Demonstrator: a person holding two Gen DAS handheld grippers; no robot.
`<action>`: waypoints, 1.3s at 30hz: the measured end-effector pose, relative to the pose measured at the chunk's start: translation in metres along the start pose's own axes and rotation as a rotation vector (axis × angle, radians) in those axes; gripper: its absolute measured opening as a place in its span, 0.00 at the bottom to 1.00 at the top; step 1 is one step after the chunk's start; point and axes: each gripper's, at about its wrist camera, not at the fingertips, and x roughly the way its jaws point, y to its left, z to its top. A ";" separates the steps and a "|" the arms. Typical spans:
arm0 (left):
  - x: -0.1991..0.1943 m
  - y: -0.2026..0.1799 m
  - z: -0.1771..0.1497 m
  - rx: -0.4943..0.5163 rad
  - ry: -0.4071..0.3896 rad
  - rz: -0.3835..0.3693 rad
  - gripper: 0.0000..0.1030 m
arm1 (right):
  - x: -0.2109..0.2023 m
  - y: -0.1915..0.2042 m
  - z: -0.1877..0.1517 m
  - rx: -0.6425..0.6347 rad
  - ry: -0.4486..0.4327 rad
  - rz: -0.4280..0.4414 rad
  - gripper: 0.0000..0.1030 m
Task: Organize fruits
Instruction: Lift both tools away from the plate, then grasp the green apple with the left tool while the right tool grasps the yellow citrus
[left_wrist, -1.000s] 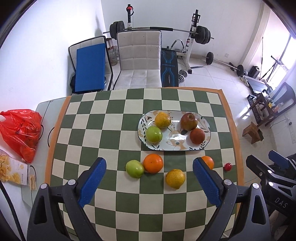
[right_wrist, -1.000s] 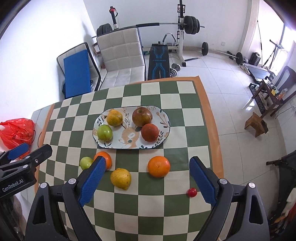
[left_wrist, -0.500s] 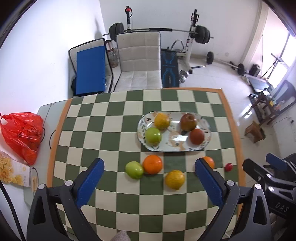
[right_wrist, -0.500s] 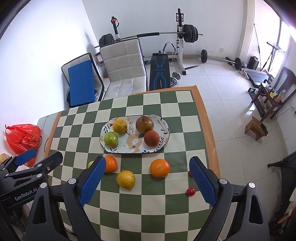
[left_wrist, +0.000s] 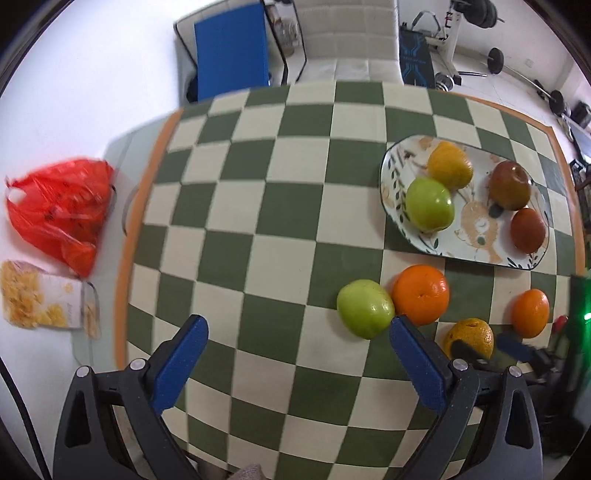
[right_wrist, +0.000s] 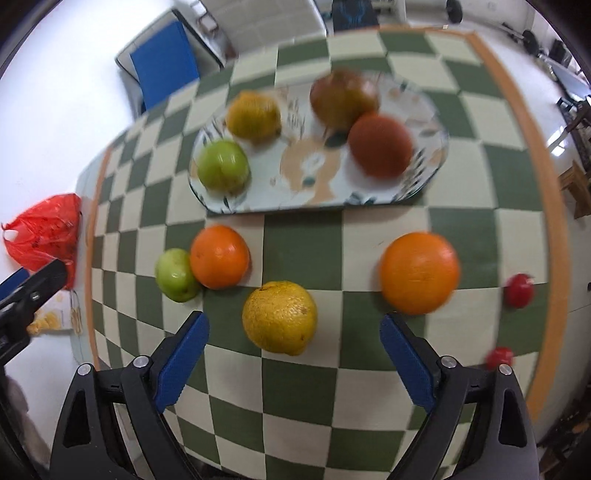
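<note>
Both grippers (left_wrist: 297, 360) (right_wrist: 293, 356): black frames; blue finger pads; silver screws.

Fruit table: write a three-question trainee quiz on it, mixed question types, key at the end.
1. True or false: the plate holds four fruits.
2. What touches the loose green apple?
A) yellow citrus
B) an orange
C) the plate
3. Fill in: the right gripper is ____, with the yellow citrus ahead between its fingers.

Key:
1. True
2. B, the orange
3. open
</note>
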 end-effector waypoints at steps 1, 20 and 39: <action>0.010 0.003 0.003 -0.017 0.034 -0.035 0.98 | 0.015 0.003 0.001 0.001 0.026 0.002 0.85; 0.116 -0.004 0.012 -0.140 0.315 -0.483 0.54 | 0.048 -0.014 -0.041 0.089 0.137 -0.080 0.64; 0.115 -0.011 -0.023 -0.057 0.293 -0.412 0.55 | 0.053 -0.003 -0.037 0.061 0.171 -0.093 0.64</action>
